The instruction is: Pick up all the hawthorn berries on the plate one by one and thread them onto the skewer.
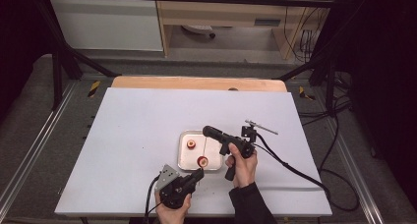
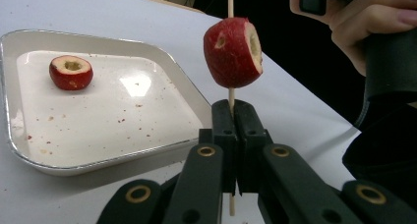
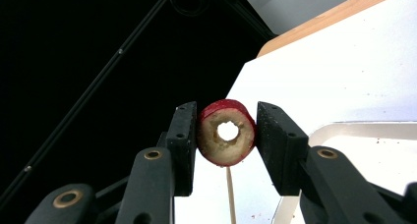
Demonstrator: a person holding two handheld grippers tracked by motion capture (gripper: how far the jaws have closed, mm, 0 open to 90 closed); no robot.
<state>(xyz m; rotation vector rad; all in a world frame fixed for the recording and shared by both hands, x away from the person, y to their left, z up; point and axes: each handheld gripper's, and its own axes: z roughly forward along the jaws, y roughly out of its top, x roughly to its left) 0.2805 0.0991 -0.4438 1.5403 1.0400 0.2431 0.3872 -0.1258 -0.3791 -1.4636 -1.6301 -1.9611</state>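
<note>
high view overhead, facing forward-down; tongs views close, low; share tray [image 1: 183, 157].

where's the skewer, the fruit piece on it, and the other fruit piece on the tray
skewer [image 2: 229, 0]: left gripper view, bare stick above the fruit
skewered fruit piece [image 2: 231, 54]: left gripper view, its red skin
fruit piece on the tray [image 2: 71, 72]: left gripper view, cored top and red side

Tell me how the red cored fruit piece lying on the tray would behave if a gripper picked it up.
The fruit piece on the tray looks small, so probably light. Its round sides may roll or slip between pads. The hollowed core suggests it could crush under a hard squeeze.
</note>
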